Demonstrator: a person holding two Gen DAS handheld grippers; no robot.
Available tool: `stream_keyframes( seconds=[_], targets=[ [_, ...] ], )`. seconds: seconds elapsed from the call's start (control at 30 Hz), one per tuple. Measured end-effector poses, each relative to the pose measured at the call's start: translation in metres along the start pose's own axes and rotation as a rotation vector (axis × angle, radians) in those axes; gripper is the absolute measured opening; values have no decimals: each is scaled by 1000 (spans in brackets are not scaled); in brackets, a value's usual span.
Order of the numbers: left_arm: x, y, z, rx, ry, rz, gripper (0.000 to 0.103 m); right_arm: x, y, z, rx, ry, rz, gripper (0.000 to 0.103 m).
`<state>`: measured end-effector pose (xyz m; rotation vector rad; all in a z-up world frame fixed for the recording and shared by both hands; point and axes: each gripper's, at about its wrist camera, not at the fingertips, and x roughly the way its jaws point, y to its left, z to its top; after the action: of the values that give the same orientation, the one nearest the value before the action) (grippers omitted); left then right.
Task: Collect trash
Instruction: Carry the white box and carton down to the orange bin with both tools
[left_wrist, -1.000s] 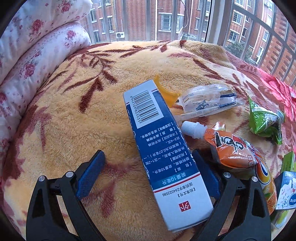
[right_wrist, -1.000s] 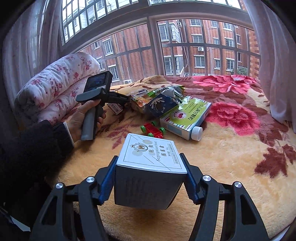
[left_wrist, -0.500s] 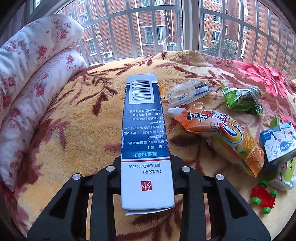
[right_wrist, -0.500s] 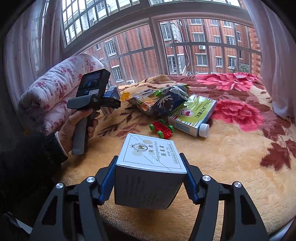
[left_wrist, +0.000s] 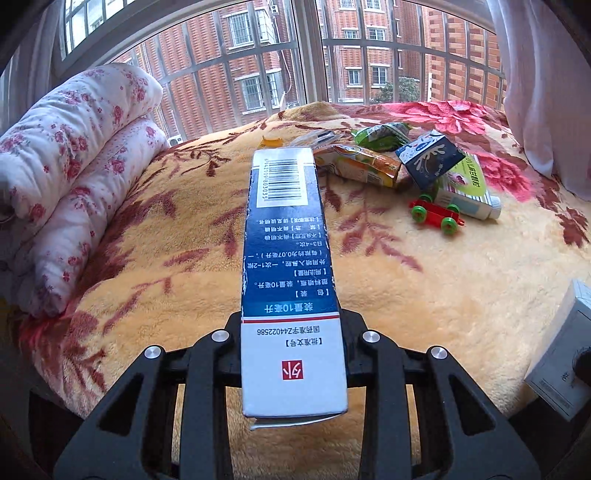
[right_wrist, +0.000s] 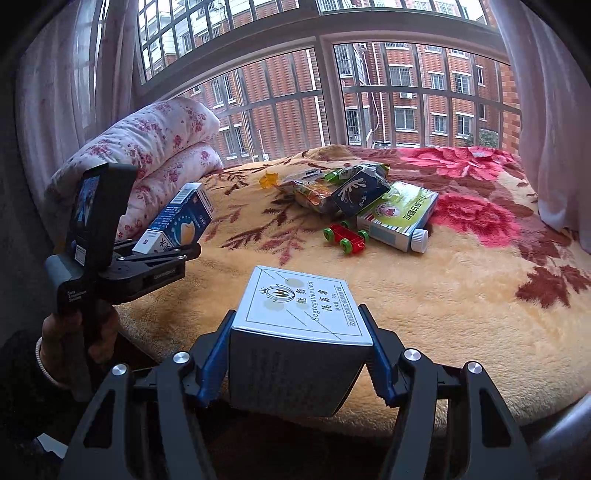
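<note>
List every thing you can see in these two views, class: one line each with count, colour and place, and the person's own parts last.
Long box: 1, blue and white, in left gripper.
Square box: 1, white, in right gripper.
Juice pouch: 1, orange, in trash pile.
Snack bag: 1, green, behind pouch.
Carton: 1, dark blue, on green box.
Green box: 1, green and white, beside toy.
Toy car: 1, red with green wheels, on blanket.
Blanket: 1, yellow and red.
Rolled quilt: 1, white floral, far left.
Left gripper: 1, black.
Right gripper: 1, black and blue.
</note>
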<state>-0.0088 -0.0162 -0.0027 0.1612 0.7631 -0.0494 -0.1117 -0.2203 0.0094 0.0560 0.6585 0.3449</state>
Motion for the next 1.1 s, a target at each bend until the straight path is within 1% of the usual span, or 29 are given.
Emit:
stream_keyframes(
  seconds=[0.17,0.33,0.53,0.63,0.77,0.83,0.93,1.03,1.1],
  targets=[
    [-34,-10,-32,47,-6,-58,30,-13,16,-16,-18,20,-8,62],
    [-64,-18,-72,99,-5,-112,30,-31,28,-40,-34,49,-18,62],
    [-77,-26,-118,163,44,-159,30,-46,36,-68,-21,92,-14,62],
    [-80,-31,-140,210,75,-183,30,-52,39,-82,-20,119,-14,62],
    [-77,-37,-165,276,132,-223,30,-51,41,-103,-19,172,-8,62],
    [-71,-42,-175,298,181,-246,30,-46,41,-114,-16,210,-6,62],
    [-53,-47,-189,309,265,-271,30,-34,41,-129,-7,270,7,62],
    [-29,-49,-199,286,360,-301,30,-19,41,-141,-5,323,13,62],
    [-14,-52,-205,274,412,-306,30,-9,41,-148,2,354,23,62]
  ],
)
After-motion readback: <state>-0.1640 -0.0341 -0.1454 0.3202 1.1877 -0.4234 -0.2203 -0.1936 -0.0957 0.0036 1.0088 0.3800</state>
